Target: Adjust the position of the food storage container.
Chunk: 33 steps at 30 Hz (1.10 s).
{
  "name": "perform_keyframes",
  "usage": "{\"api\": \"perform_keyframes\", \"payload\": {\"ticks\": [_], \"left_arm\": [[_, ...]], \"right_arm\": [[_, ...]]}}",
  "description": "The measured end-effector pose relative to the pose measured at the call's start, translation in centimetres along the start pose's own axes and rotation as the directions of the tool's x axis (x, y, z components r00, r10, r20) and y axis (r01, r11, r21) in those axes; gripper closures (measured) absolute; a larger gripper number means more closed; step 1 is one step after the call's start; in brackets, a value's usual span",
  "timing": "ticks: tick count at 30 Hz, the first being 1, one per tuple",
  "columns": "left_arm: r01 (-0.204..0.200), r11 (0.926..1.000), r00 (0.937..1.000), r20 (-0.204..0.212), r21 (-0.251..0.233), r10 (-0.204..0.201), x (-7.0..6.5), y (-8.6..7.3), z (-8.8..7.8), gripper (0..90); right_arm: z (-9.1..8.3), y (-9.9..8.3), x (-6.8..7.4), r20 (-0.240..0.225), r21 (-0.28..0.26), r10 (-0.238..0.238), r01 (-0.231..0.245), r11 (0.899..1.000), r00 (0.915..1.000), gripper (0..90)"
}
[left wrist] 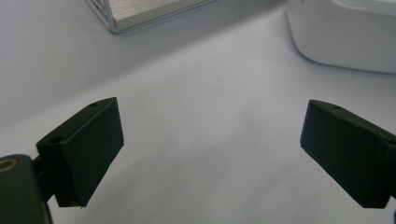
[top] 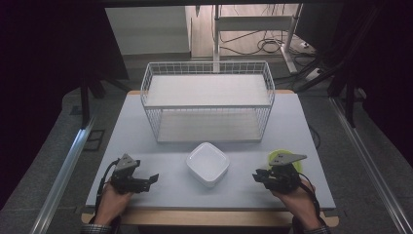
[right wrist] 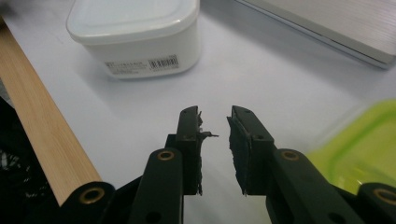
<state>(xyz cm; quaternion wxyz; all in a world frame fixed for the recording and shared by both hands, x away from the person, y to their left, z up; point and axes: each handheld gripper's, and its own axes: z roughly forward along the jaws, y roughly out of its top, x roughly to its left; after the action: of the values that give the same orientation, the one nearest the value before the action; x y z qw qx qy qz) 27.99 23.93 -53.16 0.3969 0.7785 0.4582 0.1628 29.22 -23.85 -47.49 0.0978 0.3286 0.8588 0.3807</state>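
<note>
On pale table: left gripper at seven o'clock, level, jaws wide, empty; right gripper at five, narrowly parted, facing white container.

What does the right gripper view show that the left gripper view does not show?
The right gripper view alone gives the barcode label on the side of the white square plastic container, the light wooden table edge, a lime-green translucent plastic lid, and the right gripper with its black fingers slightly apart and nothing between them. The left gripper view alone gives the left gripper with its fingers wide apart over bare table. Both share the white container, the pale grey tabletop and a corner of the white wire shelf rack's base.
</note>
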Motion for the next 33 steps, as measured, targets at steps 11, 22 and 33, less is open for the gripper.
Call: {"api": "perform_keyframes", "payload": {"ticks": [11,22,33], "left_arm": [[-0.114,0.9933,0.9922,0.053,0.017,0.113,-1.3,4.6,3.8,48.8],[-0.206,0.9775,0.9622,0.191,0.045,0.194,-4.0,6.5,8.0,67.5],[-0.202,0.9764,0.9604,0.211,0.076,0.182,-6.0,5.2,6.3,66.0]], "right_arm": [[2.7,1.1,1.7,-0.033,-0.009,0.001,-0.001,1.0,0.9995,88.6],[5.8,2.1,2.7,-0.008,0.027,0.051,-0.051,0.998,0.9987,89.7],[6.6,2.8,2.4,0.007,0.009,0.084,-0.084,0.996,0.9964,89.2]]}}
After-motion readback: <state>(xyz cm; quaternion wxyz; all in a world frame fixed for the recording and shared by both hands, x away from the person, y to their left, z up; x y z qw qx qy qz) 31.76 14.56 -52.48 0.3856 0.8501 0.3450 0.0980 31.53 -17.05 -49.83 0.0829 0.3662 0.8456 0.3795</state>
